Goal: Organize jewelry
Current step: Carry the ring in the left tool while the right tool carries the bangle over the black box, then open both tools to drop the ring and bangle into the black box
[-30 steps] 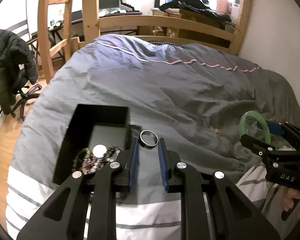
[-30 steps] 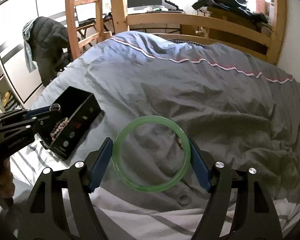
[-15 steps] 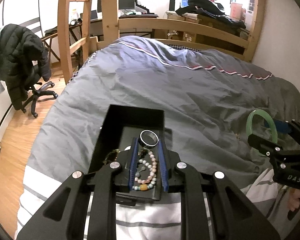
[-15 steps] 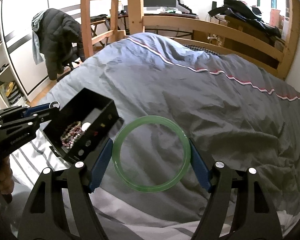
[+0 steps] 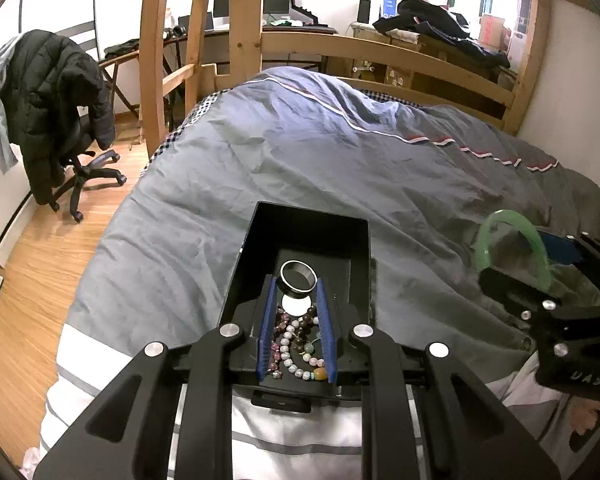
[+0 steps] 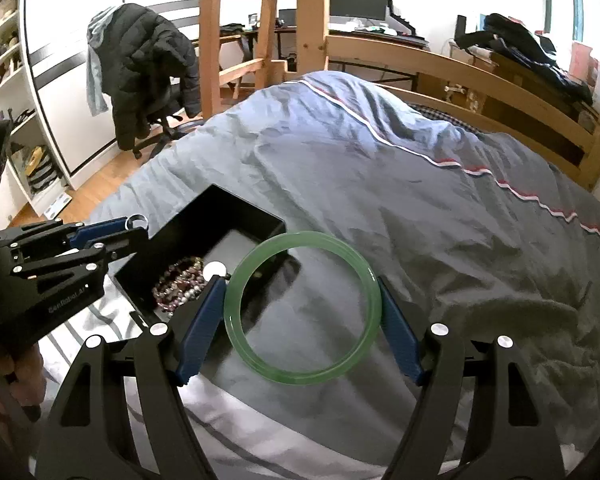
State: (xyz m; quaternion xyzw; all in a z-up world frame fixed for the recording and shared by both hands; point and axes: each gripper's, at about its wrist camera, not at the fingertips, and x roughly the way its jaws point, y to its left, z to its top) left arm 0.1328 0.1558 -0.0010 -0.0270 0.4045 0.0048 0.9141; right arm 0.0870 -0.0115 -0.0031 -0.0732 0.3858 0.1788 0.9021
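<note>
A black open box [image 5: 260,240] [image 6: 188,236] lies on the grey duvet, with beaded bracelets [image 5: 296,340] [image 6: 180,284] and a small white disc [image 5: 296,305] inside. My left gripper [image 5: 298,280] is shut on a silver-and-black ring [image 5: 297,276] and hangs over the box. In the right wrist view that ring [image 6: 135,222] shows at the left gripper's tips. My right gripper [image 6: 302,308] is shut on a green jade bangle [image 6: 302,308] [image 5: 512,240], held just right of the box above the duvet.
The grey duvet [image 5: 340,168] covers the bed, with a white striped sheet [image 5: 292,432] at the near edge. A wooden bed frame [image 5: 380,52] runs behind. An office chair with a black jacket [image 5: 52,112] stands on the wood floor to the left.
Both grippers have moved left toward the box. The left one, still gripping the ring, now hangs over the box instead of beside it. The bangle has come up close to the box's right side.
</note>
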